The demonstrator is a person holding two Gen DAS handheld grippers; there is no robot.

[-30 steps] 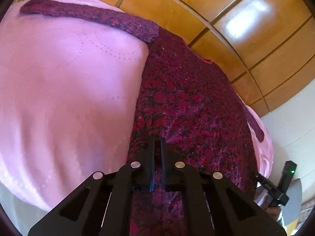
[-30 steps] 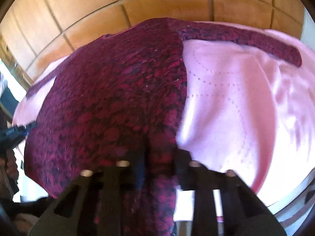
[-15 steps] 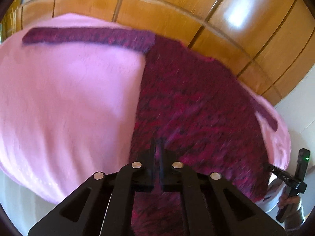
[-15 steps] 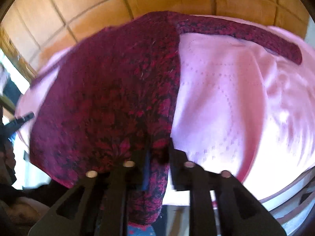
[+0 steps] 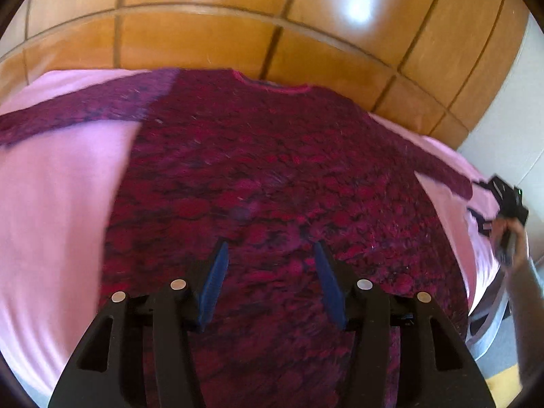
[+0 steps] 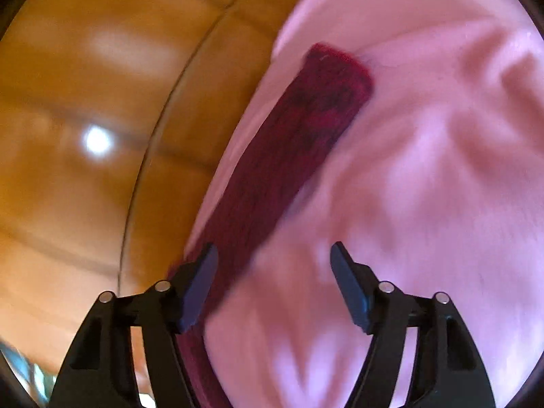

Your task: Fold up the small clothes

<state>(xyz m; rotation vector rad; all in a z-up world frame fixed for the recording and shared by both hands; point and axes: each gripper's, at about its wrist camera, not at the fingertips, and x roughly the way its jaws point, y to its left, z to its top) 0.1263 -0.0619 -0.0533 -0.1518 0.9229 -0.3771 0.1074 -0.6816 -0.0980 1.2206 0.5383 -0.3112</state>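
A: Where is the sweater (image 5: 272, 176) lying?

B: It is lying flat on the pink blanket (image 5: 57, 210), with its neck pointing at the wooden wall (image 5: 210, 44). Both sleeves are sticking out to the sides.

A: What are the 2 tongs doing?

B: The left gripper (image 5: 270, 250) is spread wide over the bottom of the sweater and is pinching nothing. The right gripper (image 6: 273, 253) is spread wide too, pointing along the right sleeve (image 6: 289, 146), which is lying between its fingers.

A: Is any folding showing?

B: I am seeing 0 folds. I am thinking the sleeves are needing to go in, then the body is needing folding.
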